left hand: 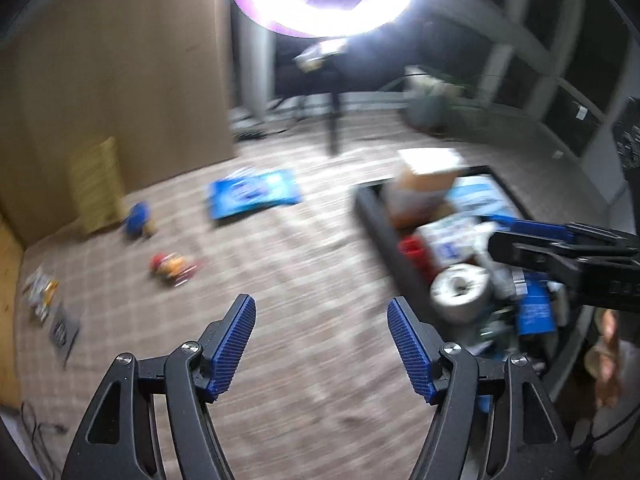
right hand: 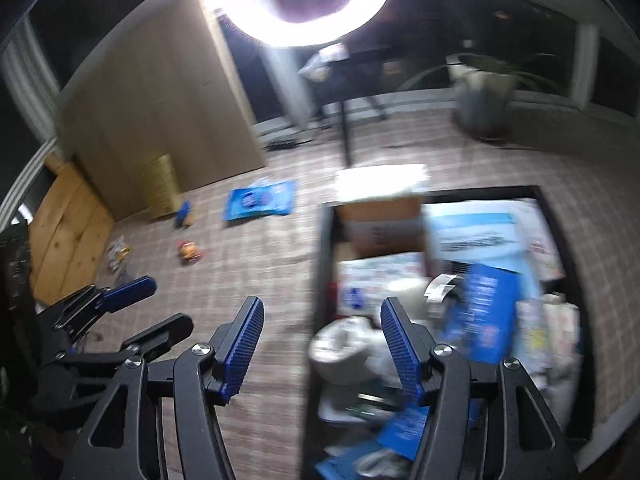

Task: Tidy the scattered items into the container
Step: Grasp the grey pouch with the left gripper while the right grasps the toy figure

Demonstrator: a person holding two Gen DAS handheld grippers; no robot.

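A black container [right hand: 322, 264] sits on the checked carpet, stuffed with boxes, blue packets and a white tape roll [right hand: 340, 348]. My right gripper [right hand: 322, 302] hangs open over its left wall with nothing between the pads. My left gripper [left hand: 321, 300] is open too, above bare carpet left of the container [left hand: 376, 224]. Scattered on the floor beyond it are a blue packet [left hand: 254, 194], a red and yellow toy [left hand: 172, 268], a blue toy [left hand: 138, 220] and small packets [left hand: 42, 292]. The right gripper [left hand: 496, 236] reaches in over the container from the right.
A ring light on a tripod [right hand: 344, 128] stands behind the container. A potted plant [right hand: 484, 96] is at the back right. A yellow box [left hand: 96, 188] leans on the tan wall, and wooden boards [right hand: 68, 232] lie at the left. A person's hand [left hand: 608, 344] shows at the right edge.
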